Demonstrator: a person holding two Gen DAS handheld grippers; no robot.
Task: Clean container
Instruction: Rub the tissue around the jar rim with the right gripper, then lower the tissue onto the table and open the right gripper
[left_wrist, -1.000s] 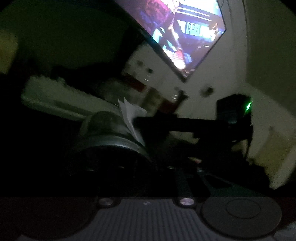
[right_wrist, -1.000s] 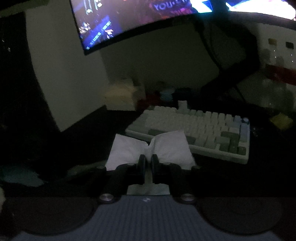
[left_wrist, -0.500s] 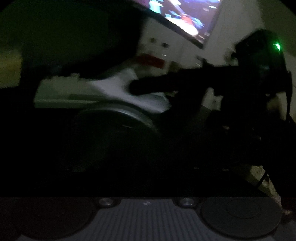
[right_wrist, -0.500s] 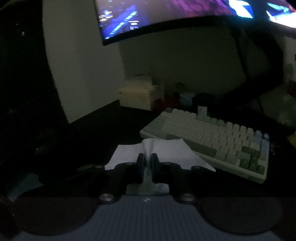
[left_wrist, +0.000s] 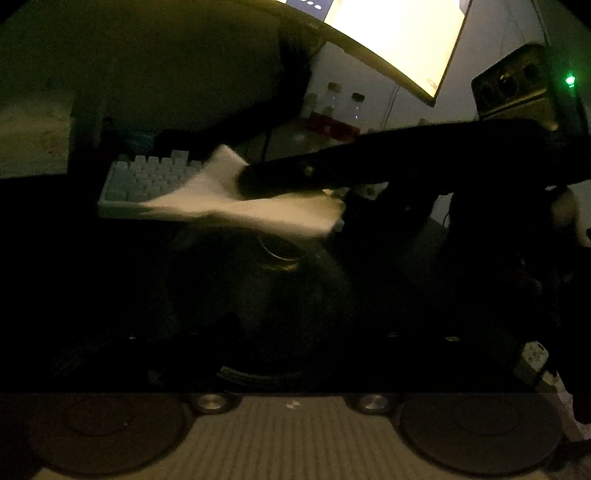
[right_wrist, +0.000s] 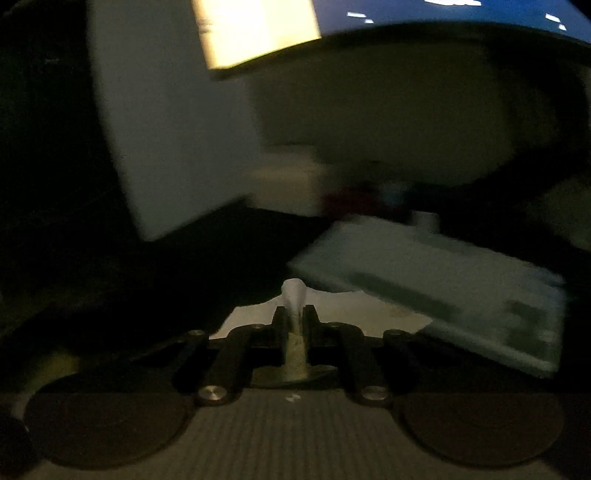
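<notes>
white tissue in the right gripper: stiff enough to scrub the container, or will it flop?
Likely floppy: the tissue sags and spreads in loose wings on both sides of the right gripper, whose fingers pinch only a thin fold. Probably very light, since that small pinch carries the whole sheet. Its blurred, fluttering edges suggest it may bunch or tear if pushed hard.

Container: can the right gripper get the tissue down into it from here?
Probably yes. The right gripper pinches the tissue just above the dark container, with nothing visibly between them, though the dim left wrist view hides the rim.
</notes>
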